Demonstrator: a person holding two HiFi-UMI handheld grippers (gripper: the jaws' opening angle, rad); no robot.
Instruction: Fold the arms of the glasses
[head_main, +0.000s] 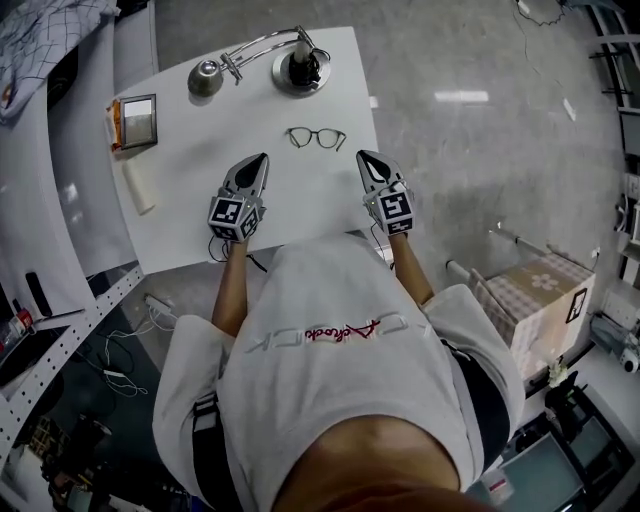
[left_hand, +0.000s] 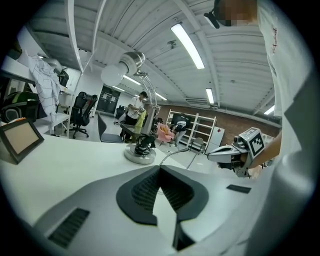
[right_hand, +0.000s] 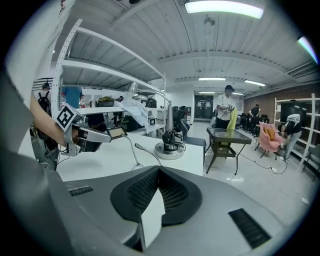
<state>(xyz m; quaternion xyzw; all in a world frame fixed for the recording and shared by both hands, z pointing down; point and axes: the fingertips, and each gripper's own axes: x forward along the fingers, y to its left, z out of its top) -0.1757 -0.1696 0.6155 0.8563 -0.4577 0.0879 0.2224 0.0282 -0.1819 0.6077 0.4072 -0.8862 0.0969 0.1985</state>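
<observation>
A pair of thin dark-framed glasses (head_main: 317, 137) lies on the white table (head_main: 200, 220), arms open and pointing towards me. My left gripper (head_main: 261, 161) is shut and empty, a little short of the glasses on their left. My right gripper (head_main: 363, 158) is also shut and empty, just to their right. In the left gripper view, the glasses' arms (left_hand: 173, 154) rise just past my shut left gripper (left_hand: 160, 168), with the right gripper (left_hand: 210, 155) off to the side. In the right gripper view, the glasses (right_hand: 131, 150) lie beyond my shut right gripper (right_hand: 159, 169), and the left gripper (right_hand: 110, 135) hovers at the left.
A desk lamp stands behind the glasses on a round base (head_main: 300, 70), its head (head_main: 205, 78) reaching left. A small framed picture (head_main: 135, 120) and a white block (head_main: 138, 187) sit near the table's left edge. A cardboard box (head_main: 535, 300) stands on the floor at right.
</observation>
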